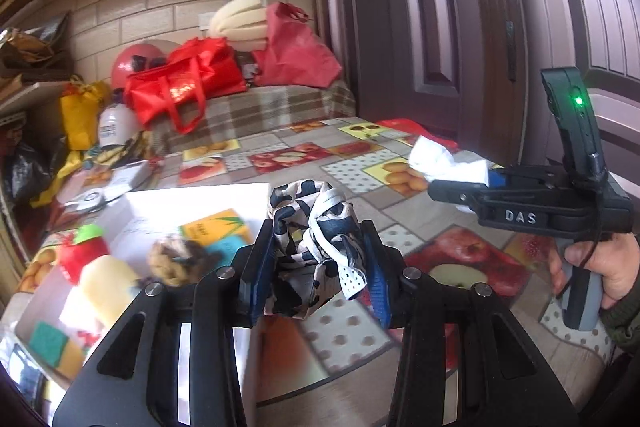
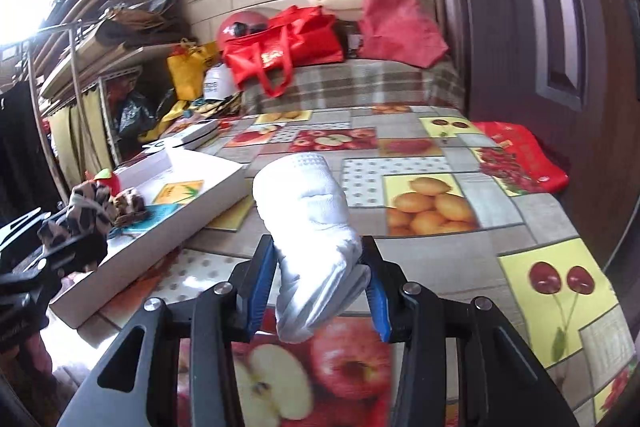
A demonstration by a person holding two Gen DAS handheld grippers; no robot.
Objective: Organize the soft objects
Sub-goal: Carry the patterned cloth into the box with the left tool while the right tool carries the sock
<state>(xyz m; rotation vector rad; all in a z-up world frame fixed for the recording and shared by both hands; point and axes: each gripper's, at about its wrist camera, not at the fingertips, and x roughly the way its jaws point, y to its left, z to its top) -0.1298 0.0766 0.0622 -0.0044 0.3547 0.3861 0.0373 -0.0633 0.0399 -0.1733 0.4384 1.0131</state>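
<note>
Our left gripper point(image 1: 316, 267) is clamped on a crumpled black-and-white patterned cloth point(image 1: 316, 227), held above the fruit-print tablecloth point(image 1: 460, 259). Our right gripper point(image 2: 318, 287) pinches a white sock point(image 2: 308, 227) over the same cloth. Beyond to the left lies a white tray point(image 2: 192, 211) with soft toys, a red apple plush point(image 1: 82, 253) among them. Farther back, red bags point(image 2: 280, 47) sit by the brick wall.

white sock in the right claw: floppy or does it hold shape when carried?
Likely floppy: the sock bunches between the right claw's pads and its free end droops below them. Probably light, since a pinch alone carries it. Knit fabric looks grippy, so slipping seems unlikely.
</note>
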